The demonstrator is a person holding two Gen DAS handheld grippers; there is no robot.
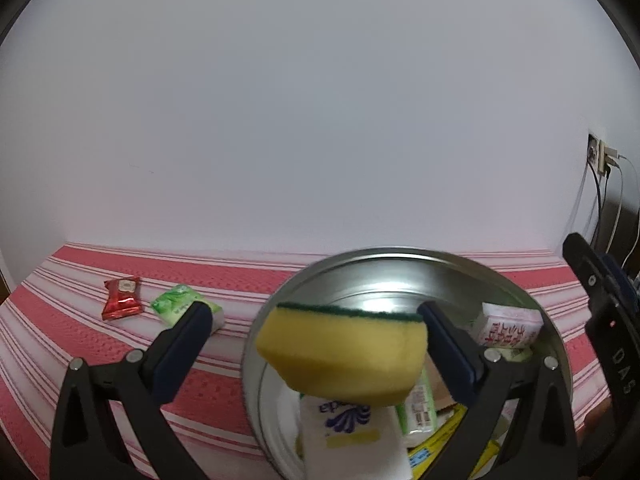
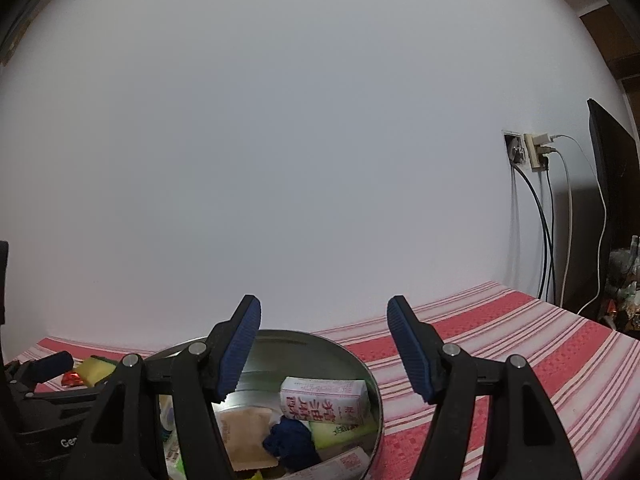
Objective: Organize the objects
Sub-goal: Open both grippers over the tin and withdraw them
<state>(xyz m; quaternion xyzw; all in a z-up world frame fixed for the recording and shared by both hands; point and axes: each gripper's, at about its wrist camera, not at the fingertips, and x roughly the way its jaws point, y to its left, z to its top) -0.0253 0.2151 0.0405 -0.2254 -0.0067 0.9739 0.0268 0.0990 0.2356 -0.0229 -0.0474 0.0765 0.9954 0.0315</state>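
Yellow foam sponge with green scrub top (image 1: 344, 356) hangs over the near-left rim of the round metal tin (image 1: 400, 258). It touches the right finger of the left gripper (image 1: 316, 344); clear gap to the left finger, so fingers wide, no squeeze visible. Tin holds a white carton with red lettering (image 2: 324, 400), a dark blue crumpled cloth (image 2: 292, 440), and assorted packets. Right gripper (image 2: 324, 350): fingers wide, nothing between, above tin's right edge. Red foil sachet (image 1: 122, 298) and green-white packet (image 1: 180, 306) lie far left on the red-and-white striped worktop (image 2: 520, 344).
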